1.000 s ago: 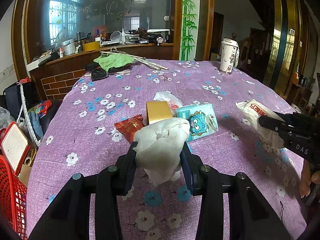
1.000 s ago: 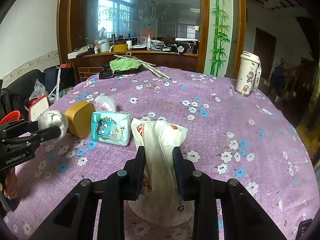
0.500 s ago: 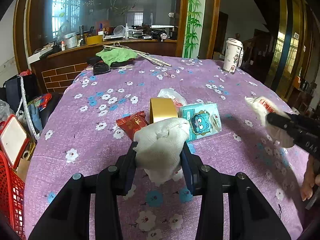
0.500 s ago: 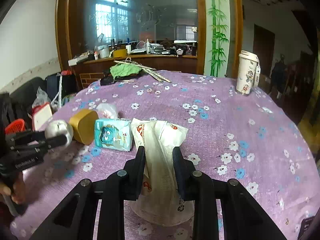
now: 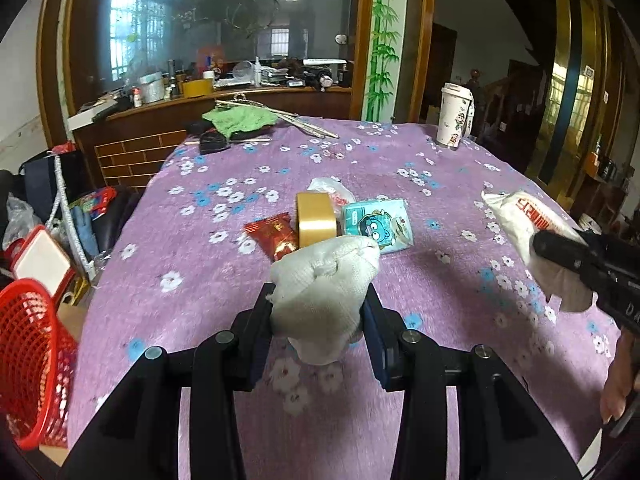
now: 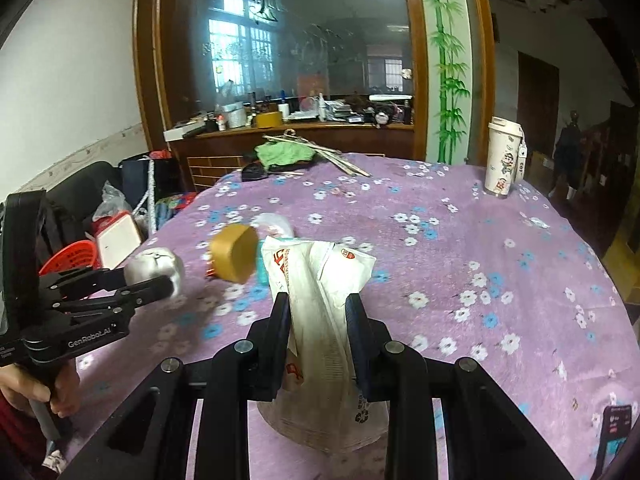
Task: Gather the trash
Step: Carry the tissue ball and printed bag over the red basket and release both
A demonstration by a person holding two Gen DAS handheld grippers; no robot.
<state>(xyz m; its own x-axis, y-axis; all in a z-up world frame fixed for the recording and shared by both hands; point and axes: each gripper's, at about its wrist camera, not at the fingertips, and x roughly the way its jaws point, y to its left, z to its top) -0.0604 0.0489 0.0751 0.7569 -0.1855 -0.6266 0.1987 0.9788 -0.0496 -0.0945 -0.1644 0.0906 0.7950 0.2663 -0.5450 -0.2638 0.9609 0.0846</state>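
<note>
Left gripper (image 5: 320, 312) held level above the purple flowered tablecloth (image 5: 400, 400), pointing across the table, its 2 fingers (image 5: 256, 320) pressed against the sides of a crumpled white tissue wad (image 5: 324, 284) and clamped on it. Wad bulged up and forward past the fingertips, clear of the cloth. Seen from the right wrist, same gripper (image 6: 148, 282) reached in from the left, a bare hand (image 6: 24, 392) wrapped round its handle low down.

Right gripper (image 6: 318, 316) tilted a little upward, jaws closed narrowly on a white plastic bag (image 6: 320, 280) with red print, the bag standing up between the fingers and sagging below them.

Left lying on the cloth just ahead: red wrapper (image 5: 274, 236), gold tape roll (image 5: 315, 218), teal tissue pack (image 5: 378, 226), small clear bag (image 5: 330, 188) behind them.

Red basket (image 5: 28, 364) sat off the table's left edge. White cup (image 5: 454, 120) stood at the far right.
</note>
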